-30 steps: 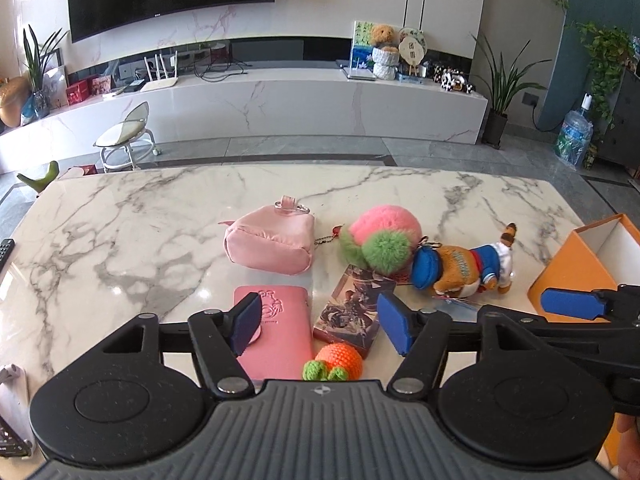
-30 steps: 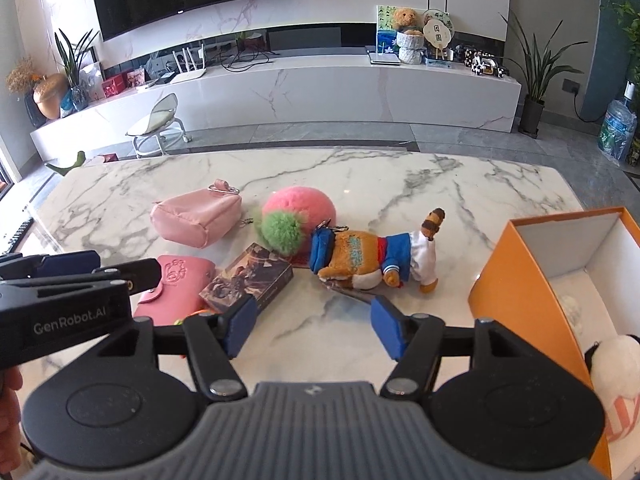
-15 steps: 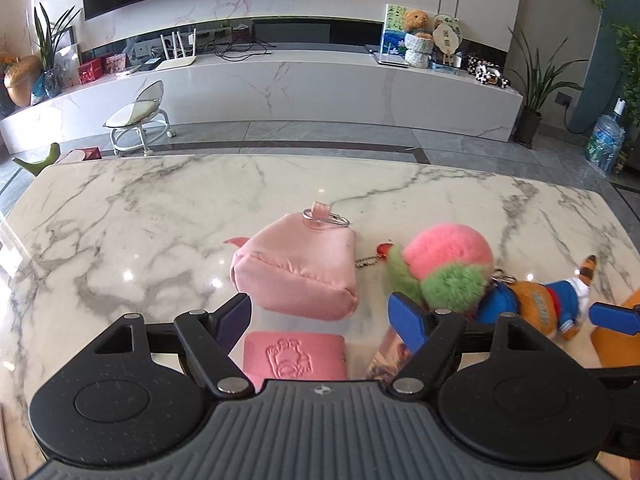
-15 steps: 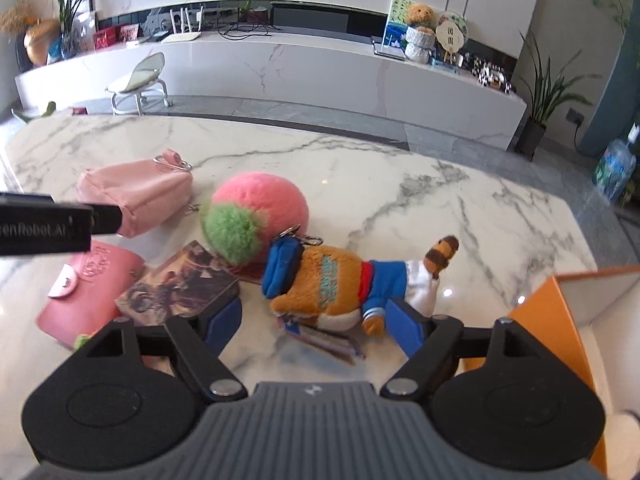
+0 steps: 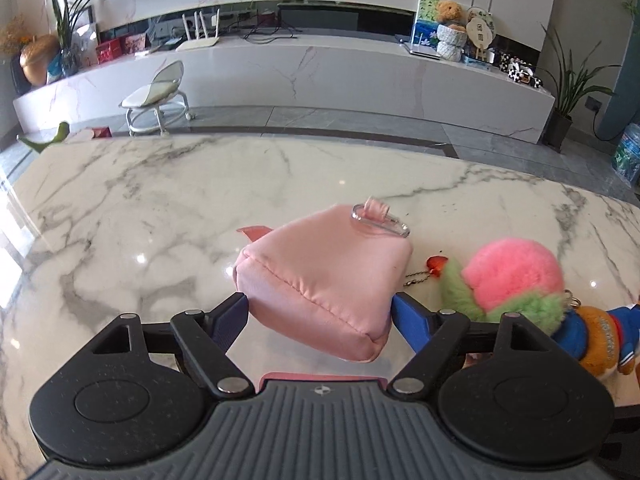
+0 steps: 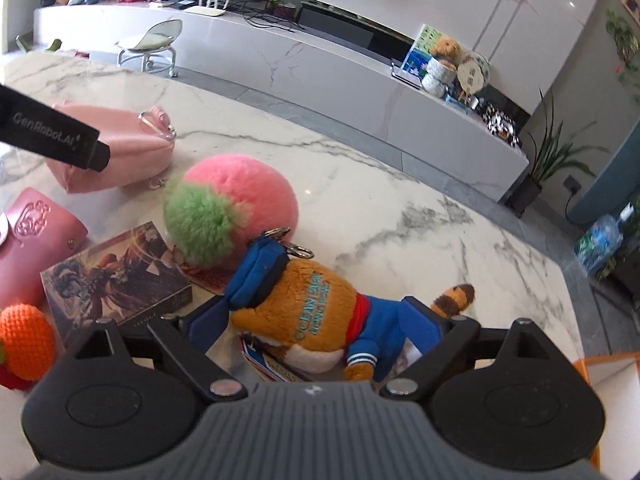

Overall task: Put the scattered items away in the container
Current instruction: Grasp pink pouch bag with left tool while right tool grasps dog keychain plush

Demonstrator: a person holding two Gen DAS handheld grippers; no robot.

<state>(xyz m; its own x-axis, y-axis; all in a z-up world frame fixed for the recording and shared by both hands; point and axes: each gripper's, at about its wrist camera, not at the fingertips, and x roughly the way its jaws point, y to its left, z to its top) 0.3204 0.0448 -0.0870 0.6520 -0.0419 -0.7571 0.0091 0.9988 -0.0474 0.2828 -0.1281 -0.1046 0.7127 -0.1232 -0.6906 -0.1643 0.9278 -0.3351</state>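
Note:
My left gripper is open, its fingers on either side of the near end of a pink padded pouch lying on the marble table. My right gripper is open around a plush toy in a blue jacket and cap, its fingers at the toy's sides. The pouch also shows in the right wrist view, behind the left gripper's arm. A corner of the orange box shows at the right edge.
A pink and green fluffy ball lies against the plush toy's cap. A dark card box, a pink wallet and an orange crocheted fruit lie to the left. The table's far edge faces a white TV bench.
Both grippers moved forward and down over the table. The left one closed in on the pink pouch, the right one on the plush toy, which now sits between its fingers.

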